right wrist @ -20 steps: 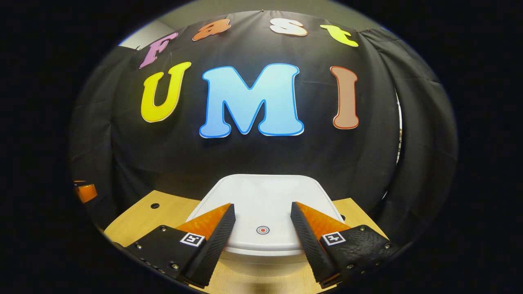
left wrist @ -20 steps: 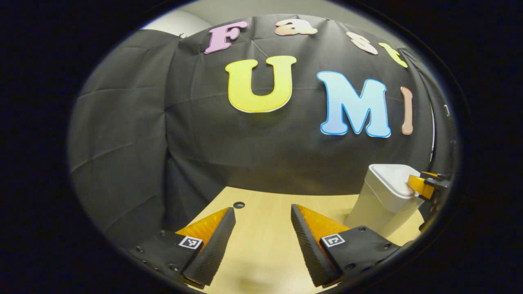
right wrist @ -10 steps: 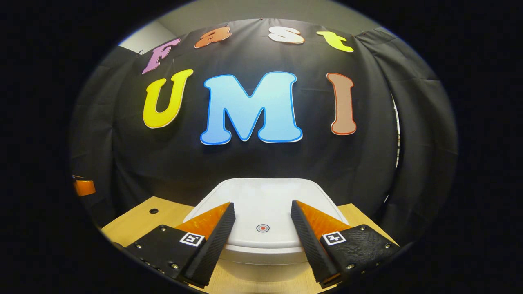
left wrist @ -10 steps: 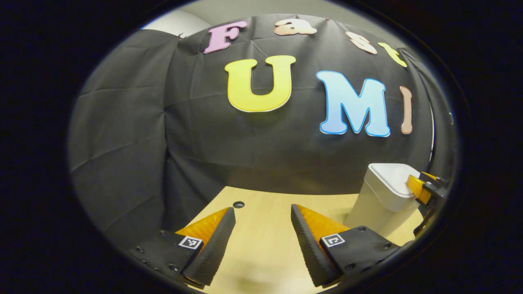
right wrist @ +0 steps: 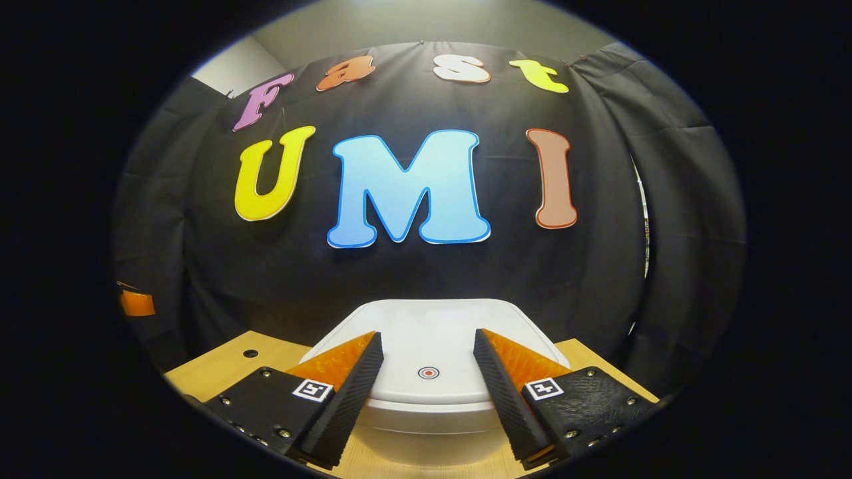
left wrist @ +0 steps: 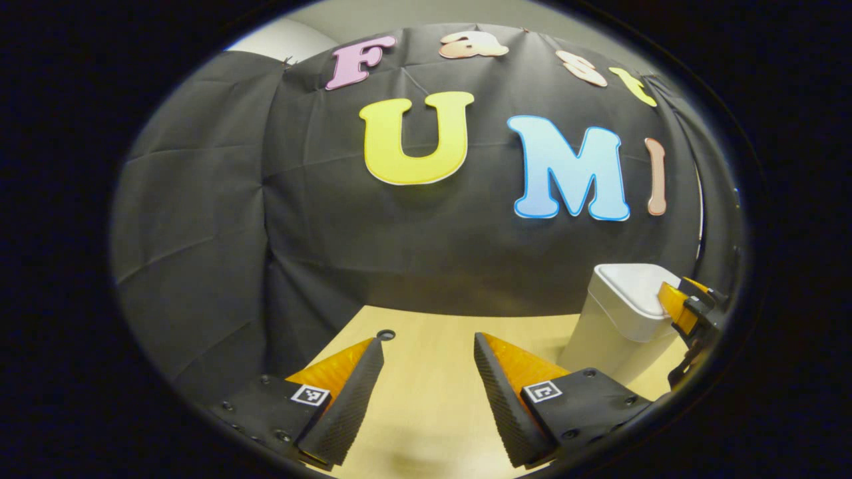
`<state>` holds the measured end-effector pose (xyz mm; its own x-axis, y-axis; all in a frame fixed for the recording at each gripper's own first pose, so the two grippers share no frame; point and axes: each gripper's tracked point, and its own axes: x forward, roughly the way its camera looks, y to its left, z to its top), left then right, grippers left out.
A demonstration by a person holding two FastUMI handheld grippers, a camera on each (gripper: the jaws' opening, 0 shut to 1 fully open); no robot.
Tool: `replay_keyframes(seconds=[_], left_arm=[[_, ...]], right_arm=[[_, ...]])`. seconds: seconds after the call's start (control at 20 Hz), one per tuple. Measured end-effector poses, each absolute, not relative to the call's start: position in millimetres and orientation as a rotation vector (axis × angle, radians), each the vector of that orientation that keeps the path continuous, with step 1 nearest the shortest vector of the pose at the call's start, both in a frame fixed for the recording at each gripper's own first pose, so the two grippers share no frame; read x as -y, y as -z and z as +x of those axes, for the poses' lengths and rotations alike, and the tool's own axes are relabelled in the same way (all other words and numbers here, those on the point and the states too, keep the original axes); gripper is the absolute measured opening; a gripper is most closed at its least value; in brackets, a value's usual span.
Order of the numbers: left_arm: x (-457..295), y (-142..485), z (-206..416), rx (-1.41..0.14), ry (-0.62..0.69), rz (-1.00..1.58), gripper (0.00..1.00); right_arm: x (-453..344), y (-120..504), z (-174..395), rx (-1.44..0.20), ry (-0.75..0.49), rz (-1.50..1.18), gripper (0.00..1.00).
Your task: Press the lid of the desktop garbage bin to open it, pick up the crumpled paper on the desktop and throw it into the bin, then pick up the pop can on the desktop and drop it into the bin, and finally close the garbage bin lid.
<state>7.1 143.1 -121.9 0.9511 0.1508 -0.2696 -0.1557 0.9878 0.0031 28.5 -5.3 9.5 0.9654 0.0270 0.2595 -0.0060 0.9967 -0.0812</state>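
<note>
A white desktop bin [left wrist: 622, 326] stands on the wooden table at the right of the left gripper view, its lid [right wrist: 432, 336] down. In the right gripper view my right gripper [right wrist: 428, 349] is open right over the front of that lid, with the lid's round red mark [right wrist: 428, 373] between its fingers. Whether the fingers touch the lid I cannot tell. The same gripper [left wrist: 685, 309] pokes in at the bin's top edge in the left gripper view. My left gripper [left wrist: 426, 356] is open over bare tabletop, to the left of the bin, holding nothing.
The wooden table [left wrist: 432, 392] runs back to the black cloth wall. A small round hole [left wrist: 385, 334] lies in the tabletop near the wall, also visible as the hole [right wrist: 251, 353] left of the bin. The left gripper's finger [right wrist: 136, 303] peeks in at far left.
The right gripper view has tipped a little upward, so the bin lid sits lower in it. The left gripper has swung slightly, shifting the bin leftward in its view. Both grippers stay open.
</note>
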Motion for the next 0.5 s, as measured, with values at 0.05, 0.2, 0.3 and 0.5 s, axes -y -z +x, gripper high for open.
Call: replay_keyframes(seconds=[0.05, 0.2, 0.3, 0.5], left_arm=[[-143, 122, 8, -0.269, -0.154, -0.018, 0.91], [-142, 111, 12, -0.253, -0.147, -0.011, 0.91], [-139, 99, 14, -0.229, -0.136, -0.001, 0.9], [-119, 67, 9, -0.175, -0.105, -0.007, 0.9]], right_arm=[[6, -10, 29, 0.26, -0.019, -0.074, 0.9], [5, -12, 30, 0.209, -0.023, -0.061, 0.9], [5, -19, 22, 0.199, -0.02, -0.053, 0.92], [5, -52, -10, 0.276, 0.006, -0.069, 0.92]])
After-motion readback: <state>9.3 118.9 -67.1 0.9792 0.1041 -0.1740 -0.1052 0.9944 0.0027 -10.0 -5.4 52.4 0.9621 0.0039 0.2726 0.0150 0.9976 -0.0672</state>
